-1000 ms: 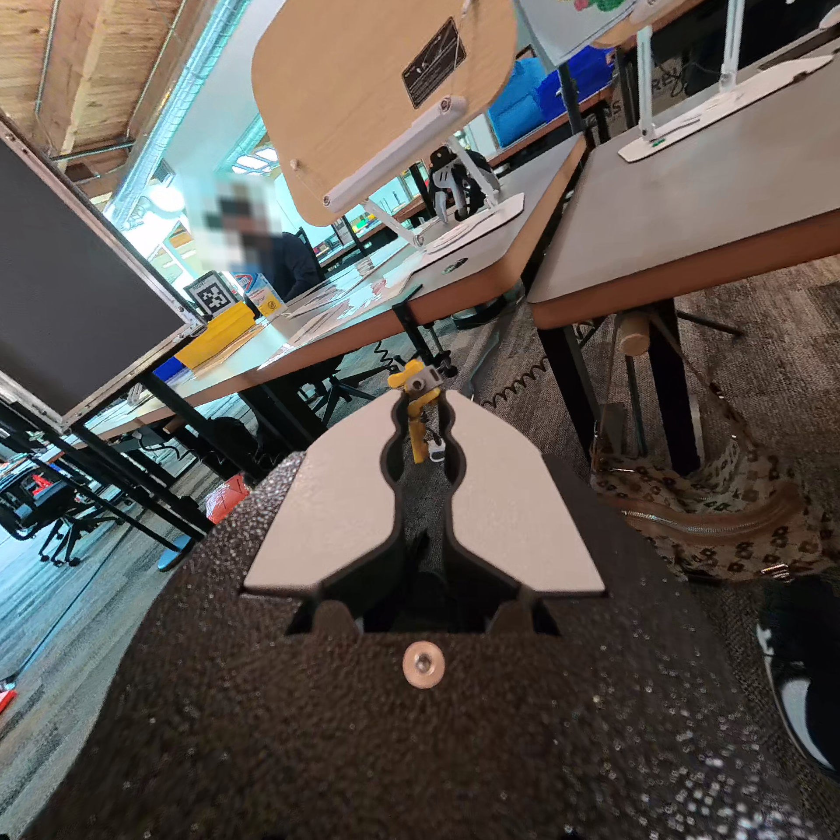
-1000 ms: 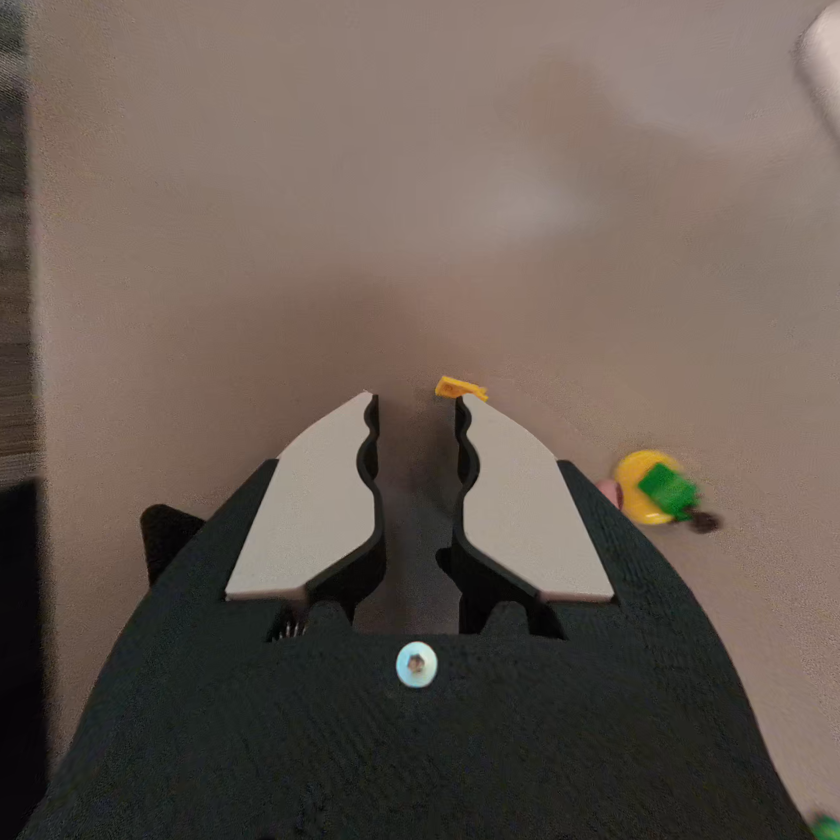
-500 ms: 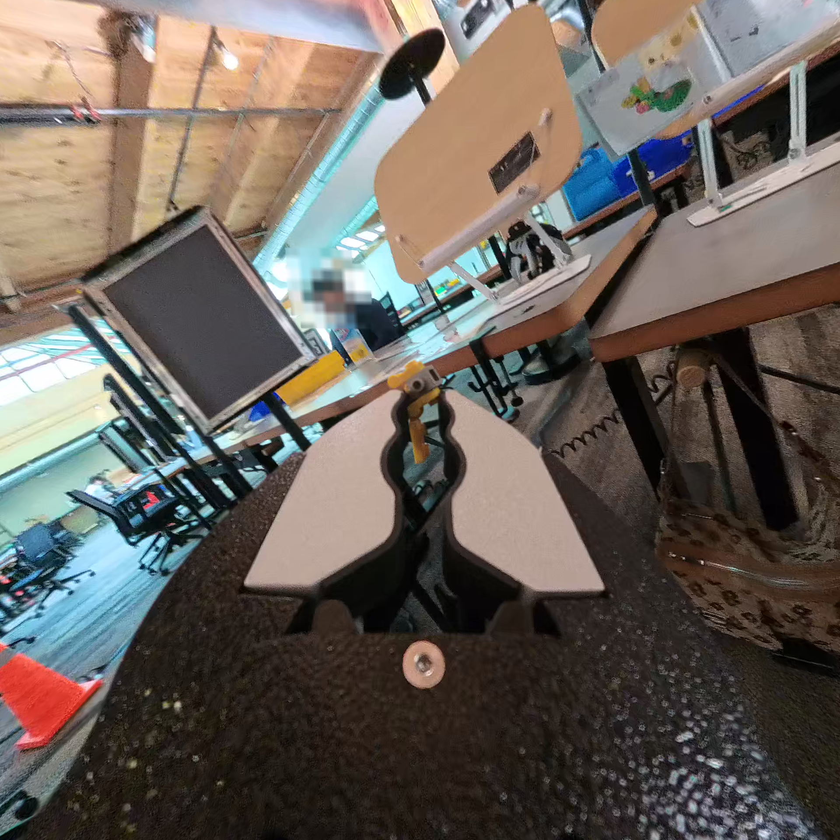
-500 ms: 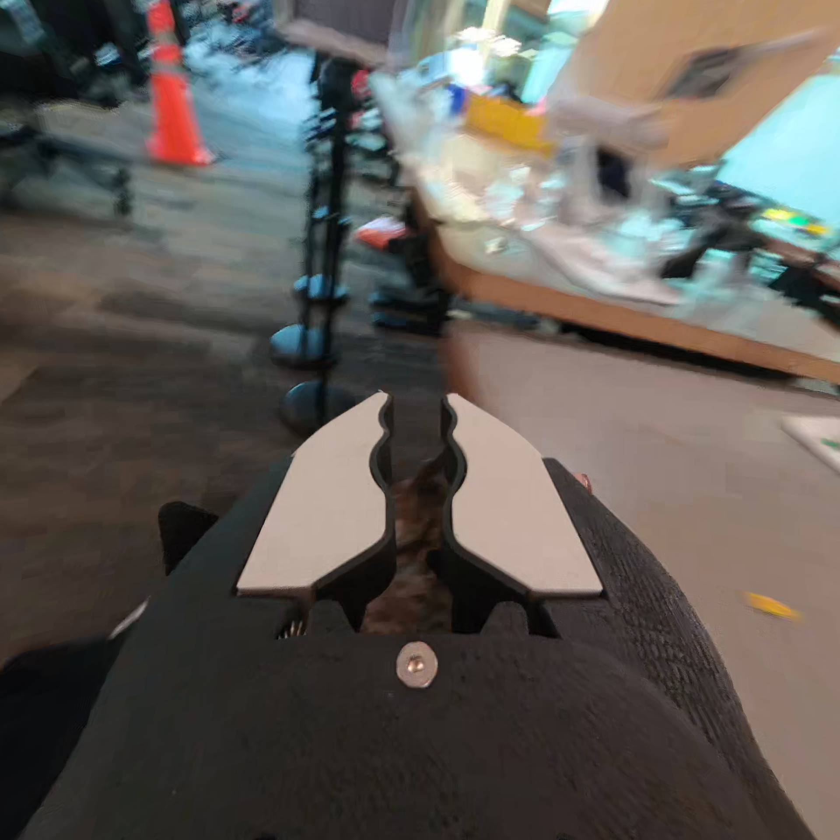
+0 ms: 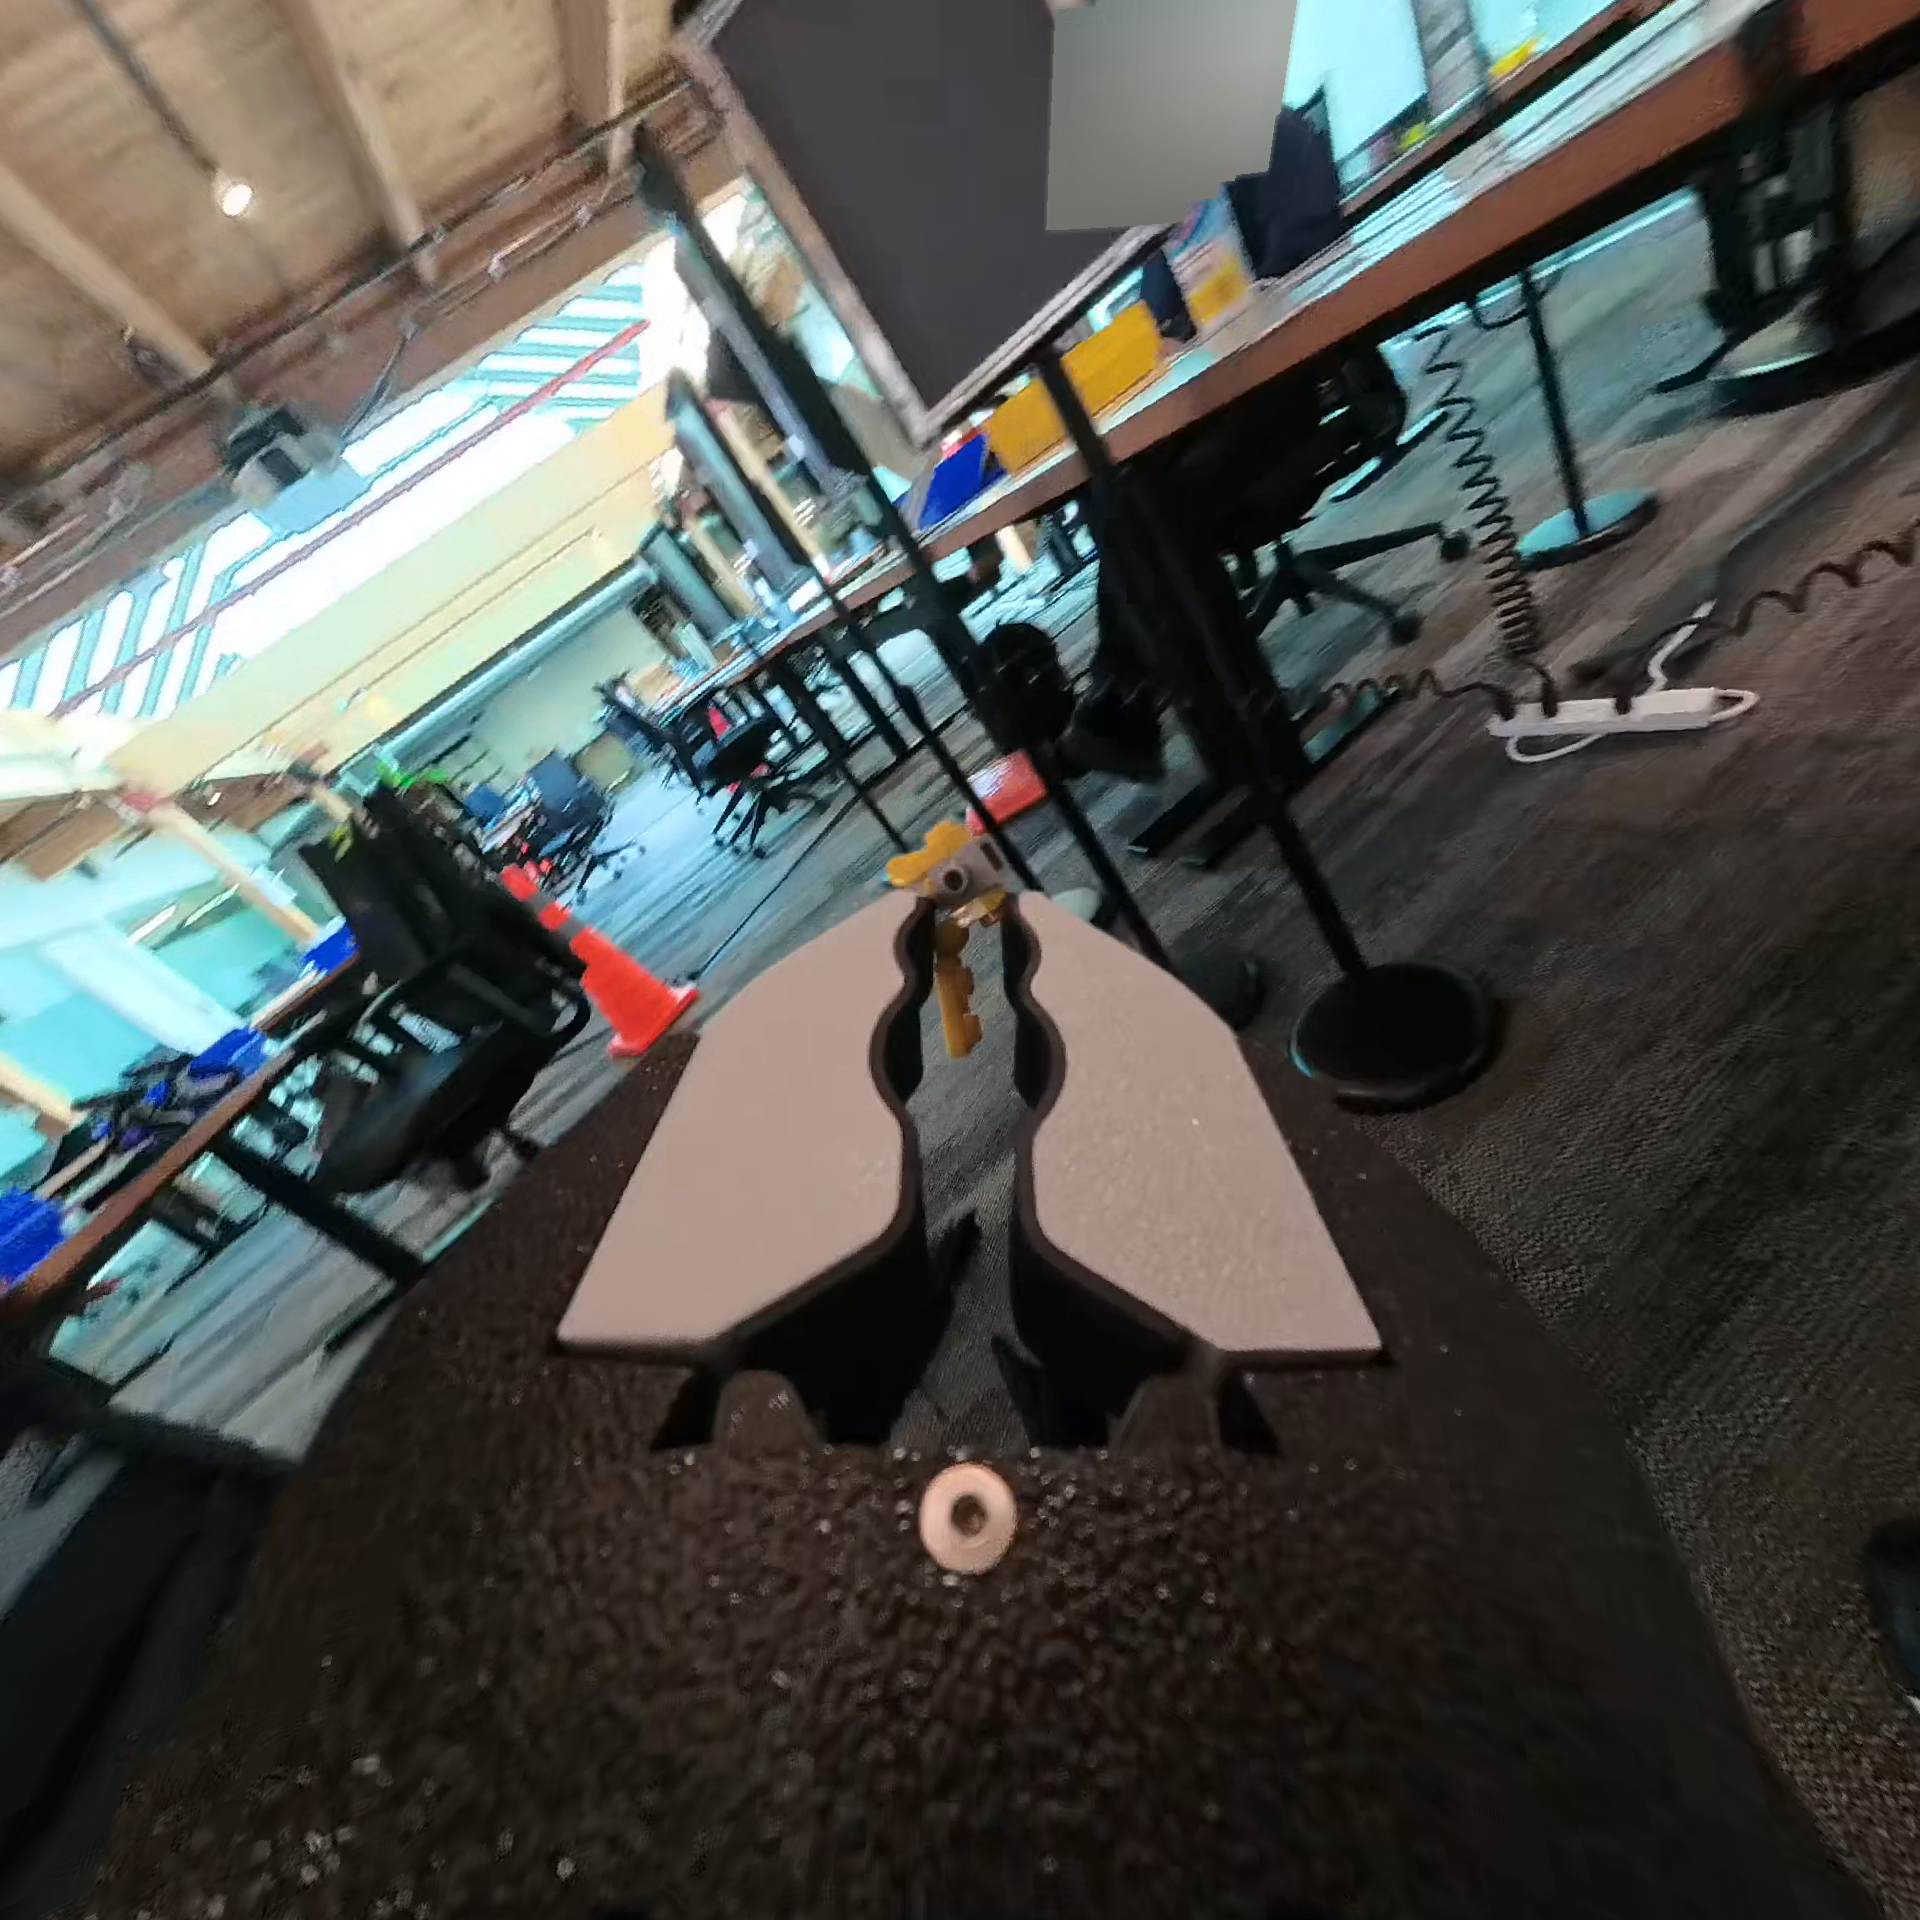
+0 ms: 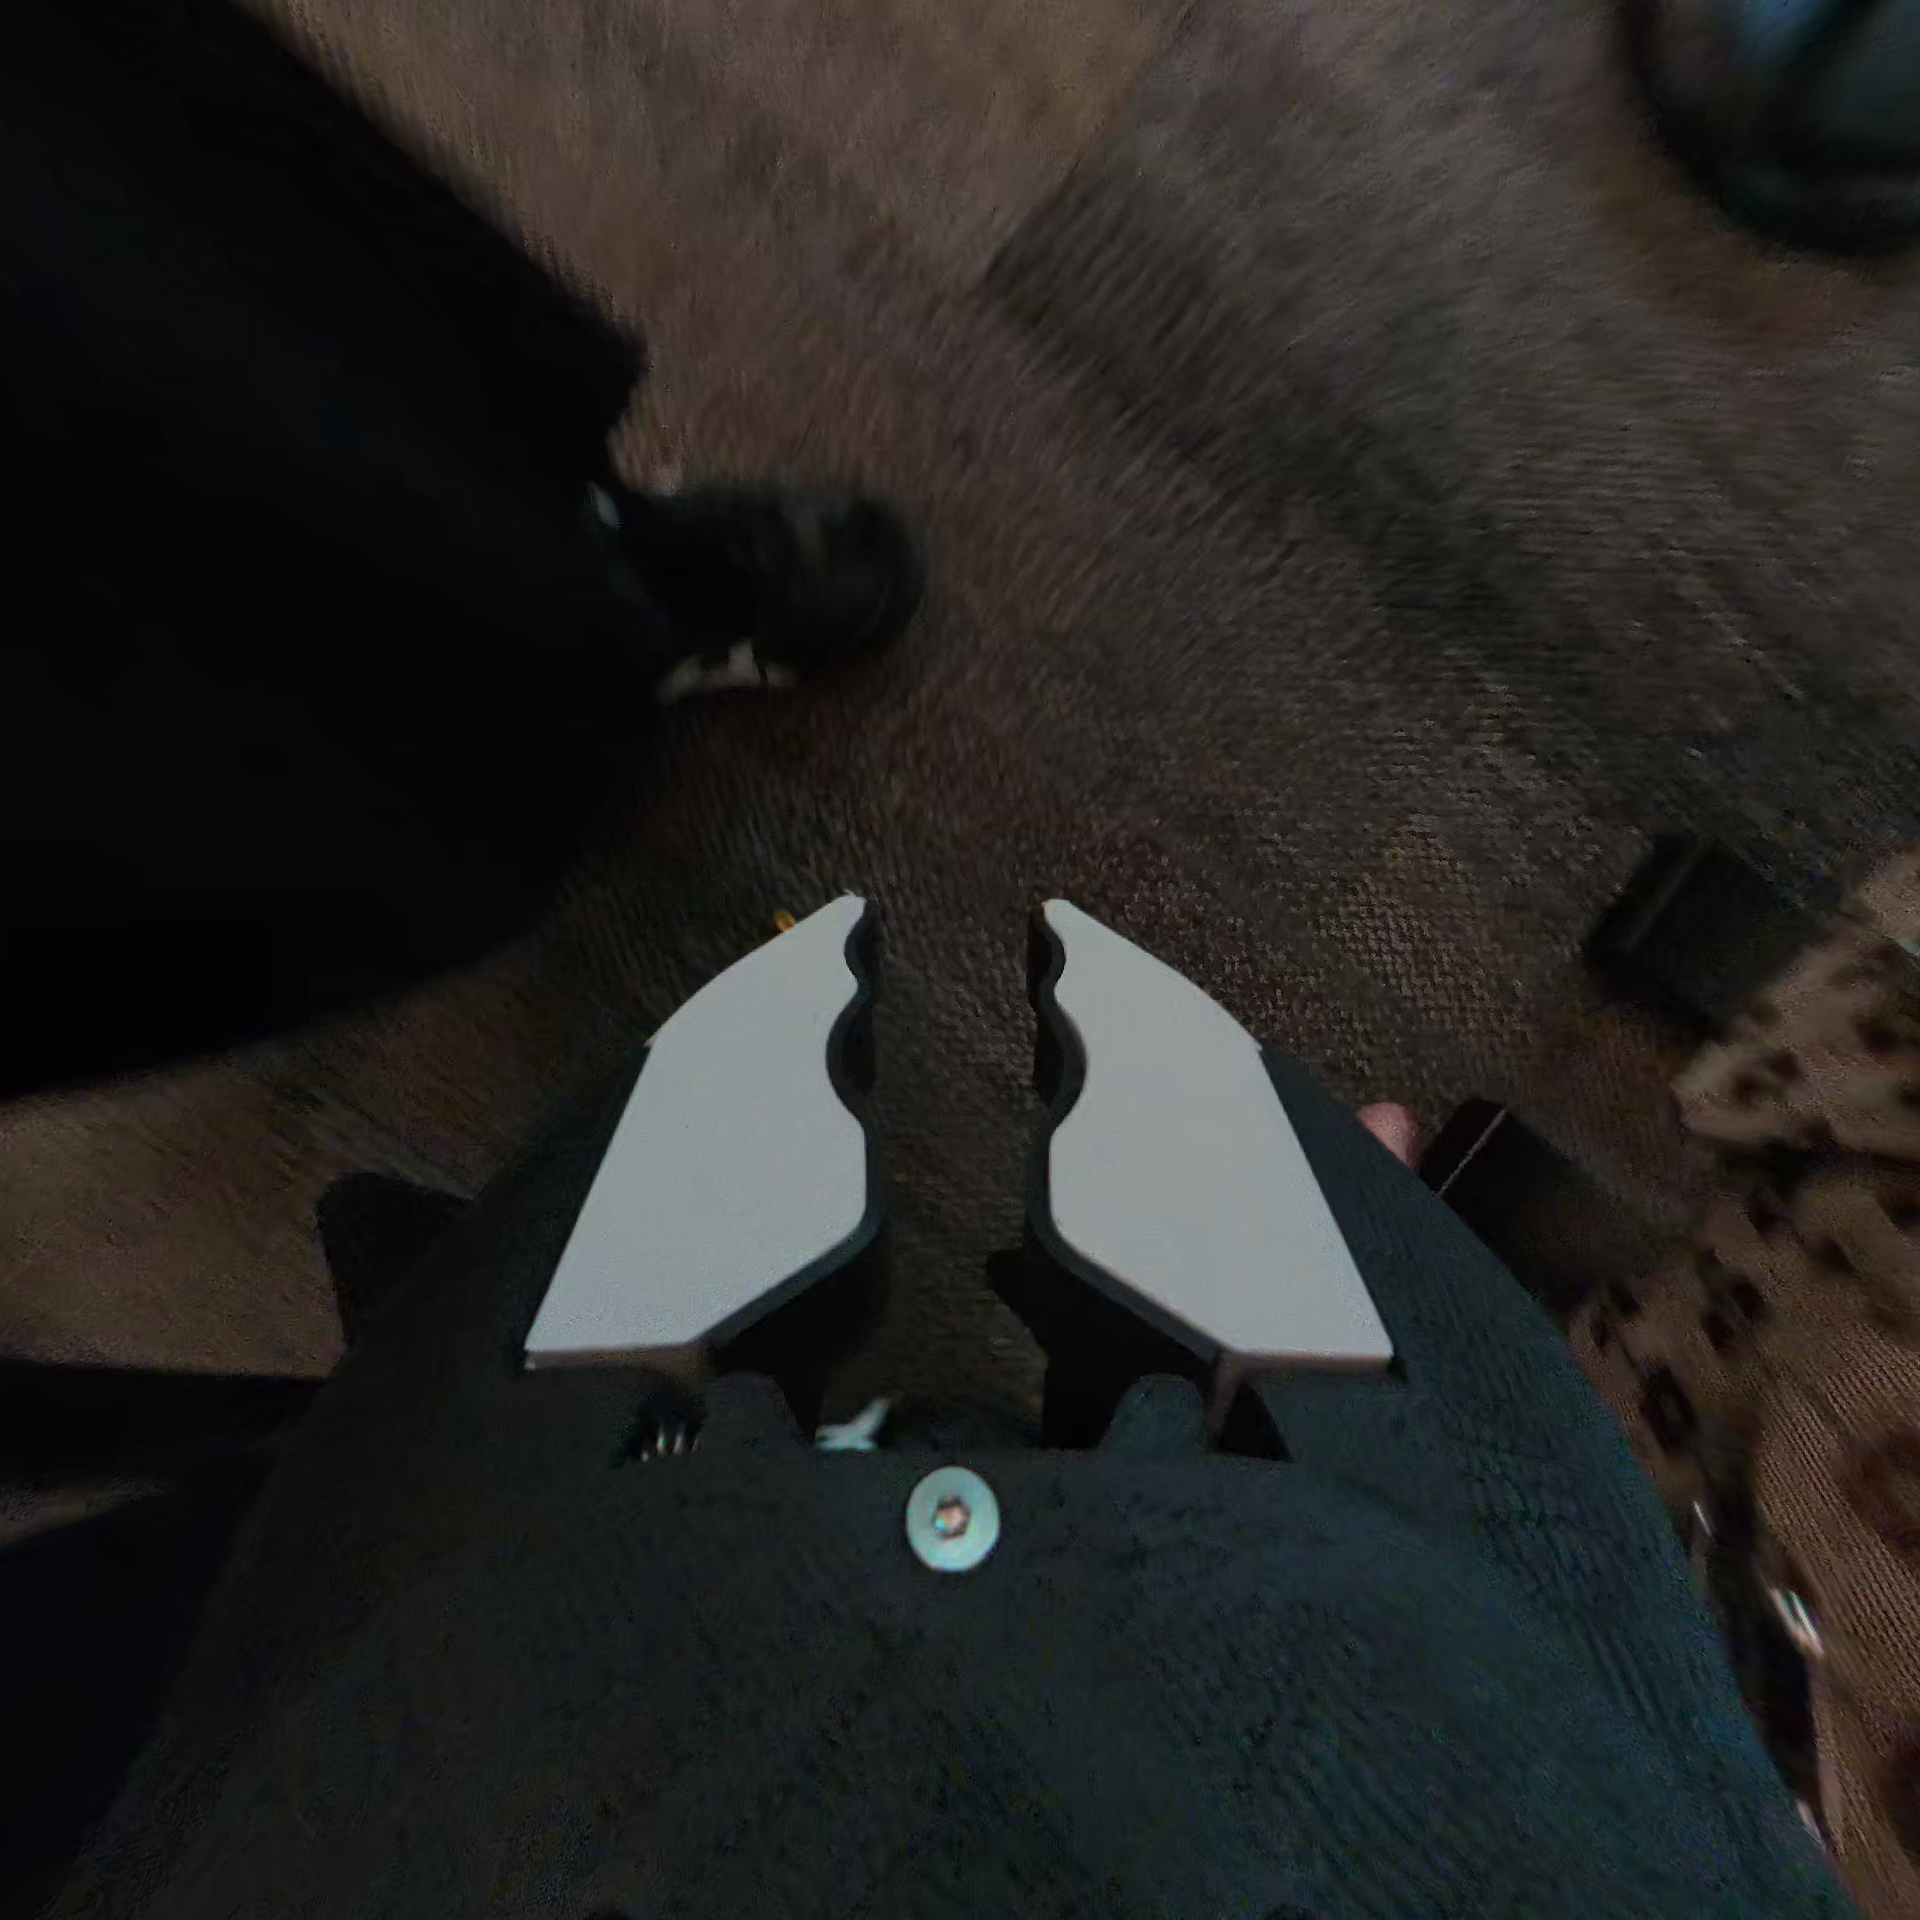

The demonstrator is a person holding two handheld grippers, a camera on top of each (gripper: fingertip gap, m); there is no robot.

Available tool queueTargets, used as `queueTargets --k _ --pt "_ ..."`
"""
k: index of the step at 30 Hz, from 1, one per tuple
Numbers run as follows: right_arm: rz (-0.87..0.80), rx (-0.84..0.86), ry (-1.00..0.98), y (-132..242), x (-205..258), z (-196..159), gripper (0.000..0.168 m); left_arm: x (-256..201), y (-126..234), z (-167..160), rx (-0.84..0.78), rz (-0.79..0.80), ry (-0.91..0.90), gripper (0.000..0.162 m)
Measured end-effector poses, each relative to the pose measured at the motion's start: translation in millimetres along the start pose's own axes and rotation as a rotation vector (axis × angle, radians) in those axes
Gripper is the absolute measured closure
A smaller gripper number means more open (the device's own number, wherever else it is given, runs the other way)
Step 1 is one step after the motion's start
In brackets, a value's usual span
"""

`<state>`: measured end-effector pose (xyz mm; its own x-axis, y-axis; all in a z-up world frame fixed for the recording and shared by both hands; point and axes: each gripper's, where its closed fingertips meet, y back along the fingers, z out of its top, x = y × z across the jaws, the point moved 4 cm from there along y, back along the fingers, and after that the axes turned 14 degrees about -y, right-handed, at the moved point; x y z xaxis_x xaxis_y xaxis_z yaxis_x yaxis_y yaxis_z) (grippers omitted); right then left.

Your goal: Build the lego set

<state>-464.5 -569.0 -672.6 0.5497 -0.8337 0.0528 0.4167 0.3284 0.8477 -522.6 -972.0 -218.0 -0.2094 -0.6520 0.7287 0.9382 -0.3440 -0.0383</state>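
Pinching a small yellow-and-grey lego assembly point(image 5: 951, 914) at their very tips, the fingers point(image 5: 790, 1143) of the left gripper point(image 5: 961, 914) sit close together in the centre of the left wrist view. The grey studded part of the piece pokes out above the tips, and a thin yellow part hangs down into the narrow gap between the fingers. Behind it, tilted across the frame, lies a large workroom: an orange traffic cone point(image 5: 613, 982) stands on the carpet point(image 5: 1662, 1039) at centre left, a dark framed panel point(image 5: 914, 156) fills the upper middle, and a long surface point(image 5: 1455, 270) runs along the upper right with yellow bins point(image 5: 1081, 390) on it. A white power strip point(image 5: 1621, 712) with coiled cables lies on the floor at right, and a round black stand base point(image 5: 1392, 1023) sits just right of the fingers.

In the right wrist view, the right gripper point(image 6: 951, 920) points down at brown carpet point(image 6: 1247, 520). Its fingers point(image 6: 727, 1132) are spread apart with bare carpet showing between them and nothing held. A tiny yellow speck point(image 6: 781, 920) peeks out just beside the left fingertip; what it is cannot be told. A black shoe point(image 6: 779, 582) appears blurred in the upper left, next to a large dark shape. A leopard-patterned bag point(image 6: 1818, 1195) occupies the right edge.
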Motion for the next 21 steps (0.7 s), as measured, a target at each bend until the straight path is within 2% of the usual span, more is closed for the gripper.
queueTargets --k 5,11,15,19,21 --pt "0.155 0.202 0.067 -87.3 18.1 -63.6 0.130 16.1 23.6 -21.6 0.086 0.041 -0.002 0.149" --pt "0.095 0.259 0.189 -171.6 33.1 -110.4 0.141 -7.8 26.4 -58.3 0.191 -0.107 0.048 0.149" --pt "0.070 0.229 0.141 -196.8 28.7 -113.2 0.138 -10.2 24.4 -71.4 0.199 -0.139 0.201 0.149" --pt "0.118 0.190 0.226 -207.3 32.2 -114.6 0.125 -21.4 24.5 -81.6 0.254 -0.190 0.106 0.149" --pt "0.112 0.198 0.293 -211.5 33.2 -119.3 0.125 -22.8 24.4 -84.8 0.266 -0.193 0.103 0.150"
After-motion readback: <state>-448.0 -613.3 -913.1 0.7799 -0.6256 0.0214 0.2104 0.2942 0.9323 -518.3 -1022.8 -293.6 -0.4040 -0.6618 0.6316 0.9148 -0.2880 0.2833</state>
